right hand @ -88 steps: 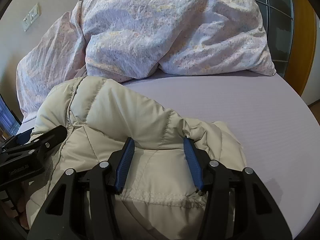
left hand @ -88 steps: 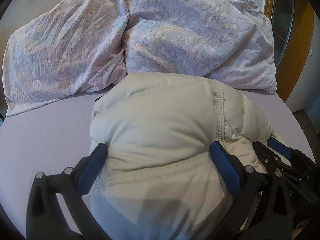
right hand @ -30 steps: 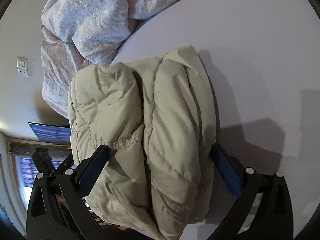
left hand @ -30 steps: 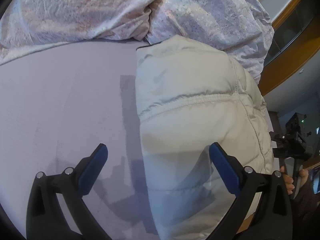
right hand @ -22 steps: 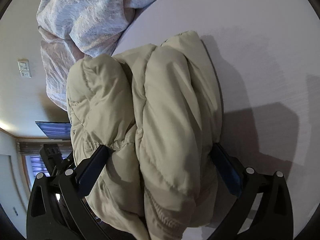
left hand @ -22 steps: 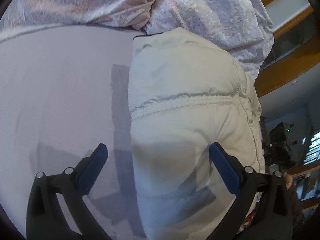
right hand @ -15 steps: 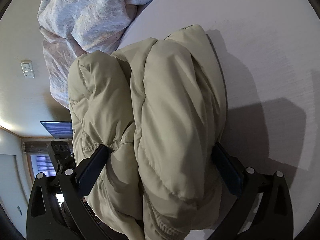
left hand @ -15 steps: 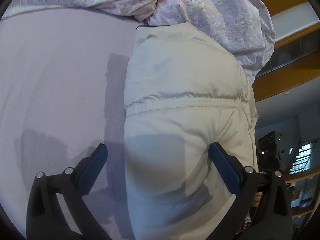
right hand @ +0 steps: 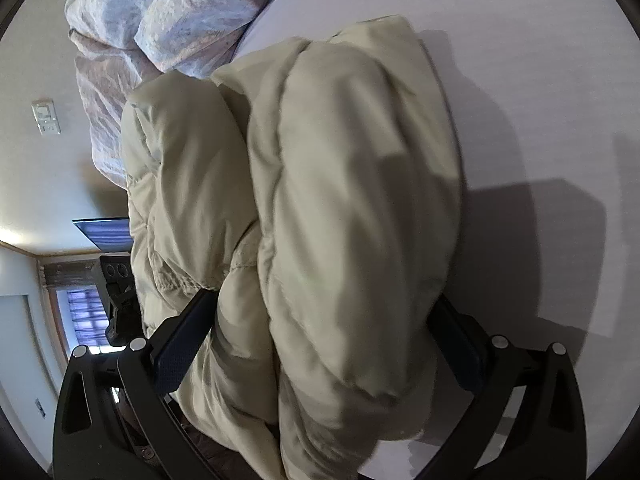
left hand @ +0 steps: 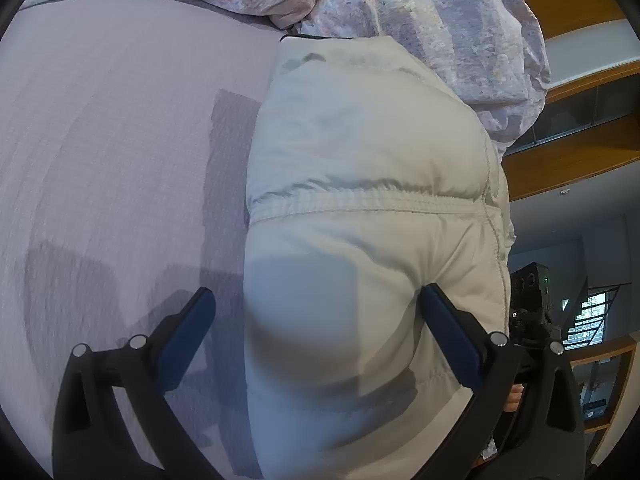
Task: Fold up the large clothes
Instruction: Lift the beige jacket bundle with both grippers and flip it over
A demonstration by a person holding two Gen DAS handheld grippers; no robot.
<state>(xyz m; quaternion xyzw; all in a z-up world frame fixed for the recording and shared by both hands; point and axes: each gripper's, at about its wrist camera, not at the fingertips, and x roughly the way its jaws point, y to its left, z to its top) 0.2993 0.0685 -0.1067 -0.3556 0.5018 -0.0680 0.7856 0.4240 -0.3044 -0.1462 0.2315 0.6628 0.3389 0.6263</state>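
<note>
A puffy cream jacket lies folded into a thick bundle on the lavender bed sheet. My left gripper is open wide over the bundle's near end. Its right finger touches the fabric and its left finger stands apart over the sheet. In the right wrist view the jacket shows as two stacked rolls. My right gripper is open at full width with the bundle bulging between its fingers. The jacket's underside is hidden.
A crumpled floral duvet is heaped at the far side of the bed, touching the jacket's far end. The sheet stretches bare beside the bundle. The other gripper and a hand show past the jacket's right edge.
The right gripper, closed on a jacket fold 2.9 s ago, is now wide open. Over the last second both grippers came nearer the bundle, which fills more of each view.
</note>
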